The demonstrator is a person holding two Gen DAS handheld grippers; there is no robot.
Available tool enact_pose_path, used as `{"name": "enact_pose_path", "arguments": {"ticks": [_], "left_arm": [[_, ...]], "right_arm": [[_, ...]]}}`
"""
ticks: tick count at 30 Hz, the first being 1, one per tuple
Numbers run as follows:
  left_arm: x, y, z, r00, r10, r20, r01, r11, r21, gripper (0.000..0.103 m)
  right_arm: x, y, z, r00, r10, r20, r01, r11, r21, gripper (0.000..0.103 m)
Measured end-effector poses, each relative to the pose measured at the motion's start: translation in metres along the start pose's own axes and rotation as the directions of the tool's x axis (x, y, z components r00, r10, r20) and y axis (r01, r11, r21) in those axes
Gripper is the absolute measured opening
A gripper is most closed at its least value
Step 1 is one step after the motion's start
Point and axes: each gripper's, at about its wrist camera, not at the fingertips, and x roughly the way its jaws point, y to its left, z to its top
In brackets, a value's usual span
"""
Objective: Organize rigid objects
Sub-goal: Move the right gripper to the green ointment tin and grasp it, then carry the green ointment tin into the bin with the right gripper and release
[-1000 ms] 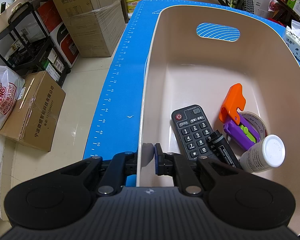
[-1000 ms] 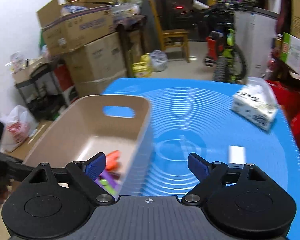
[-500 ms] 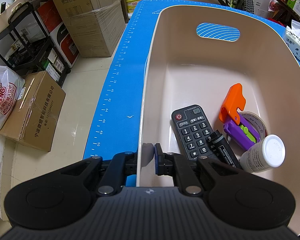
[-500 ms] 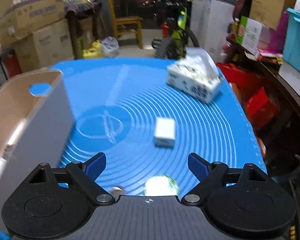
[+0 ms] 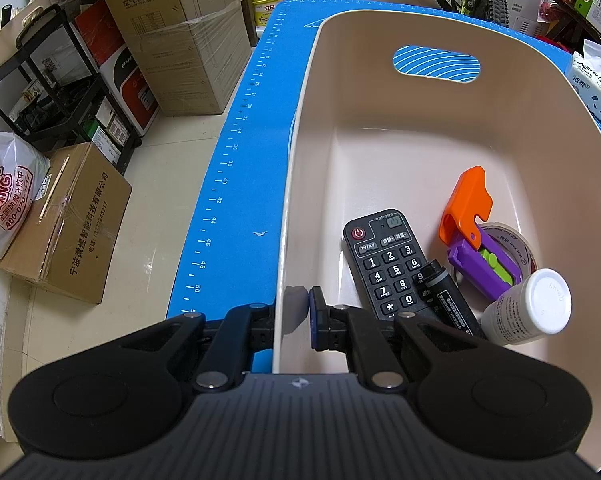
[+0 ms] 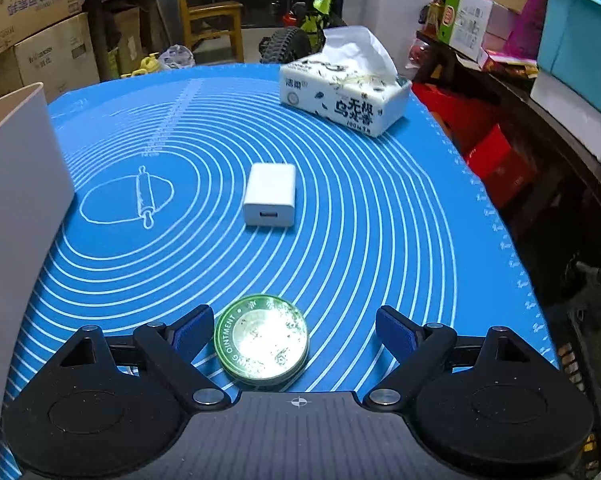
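Observation:
My left gripper [image 5: 296, 312] is shut on the near left rim of the beige bin [image 5: 296, 184]. The bin holds a black remote [image 5: 384, 262], a black marker [image 5: 448, 300], an orange and purple toy [image 5: 472, 232], a tape roll [image 5: 516, 244] and a white bottle [image 5: 528, 308]. My right gripper [image 6: 294, 334] is open above the blue mat [image 6: 380, 220]. A round green ointment tin [image 6: 262, 340] lies between its fingers. A white charger [image 6: 270, 194] lies farther out on the mat. The bin's wall [image 6: 16, 208] shows at the left.
A tissue pack [image 6: 344, 92] sits at the mat's far right. Cardboard boxes [image 5: 172, 36], a black rack and a plastic bag [image 5: 4, 192] stand on the floor left of the table. Shelves, boxes and a toy vehicle crowd the far side.
My right gripper has swung right, away from the bin, and lowered over the mat until the ointment tin came between its open fingers. The left gripper has not moved.

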Motion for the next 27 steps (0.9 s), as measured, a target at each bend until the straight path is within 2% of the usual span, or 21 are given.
{"name": "enact_pose_path", "arguments": {"ticks": [5, 8, 11, 13, 27], "left_arm": [[0.000, 0.000, 0.000, 1.000, 0.002, 0.000, -0.002, 1.000, 0.001, 0.011], [0.000, 0.000, 0.001, 1.000, 0.000, 0.000, 0.000, 1.000, 0.000, 0.011], [0.000, 0.000, 0.001, 1.000, 0.001, 0.000, -0.001, 1.000, 0.001, 0.011], [0.000, 0.000, 0.000, 1.000, 0.001, 0.000, -0.001, 1.000, 0.001, 0.011], [0.000, 0.000, 0.001, 1.000, 0.001, 0.000, -0.001, 1.000, 0.000, 0.011]], "right_arm": [[0.004, 0.003, -0.006, 1.000, 0.004, 0.005, -0.004, 1.000, 0.014, 0.086], [0.003, 0.002, -0.005, 1.000, 0.015, 0.009, -0.015, 1.000, 0.025, 0.080], [0.002, 0.003, -0.005, 1.000, 0.014, 0.021, -0.015, 1.000, 0.021, 0.072], [0.000, 0.006, -0.005, 0.999, 0.020, 0.030, -0.021, 1.000, 0.007, 0.055], [-0.018, 0.012, -0.003, 0.997, 0.015, 0.079, -0.011, 0.998, -0.058, 0.055]]}}
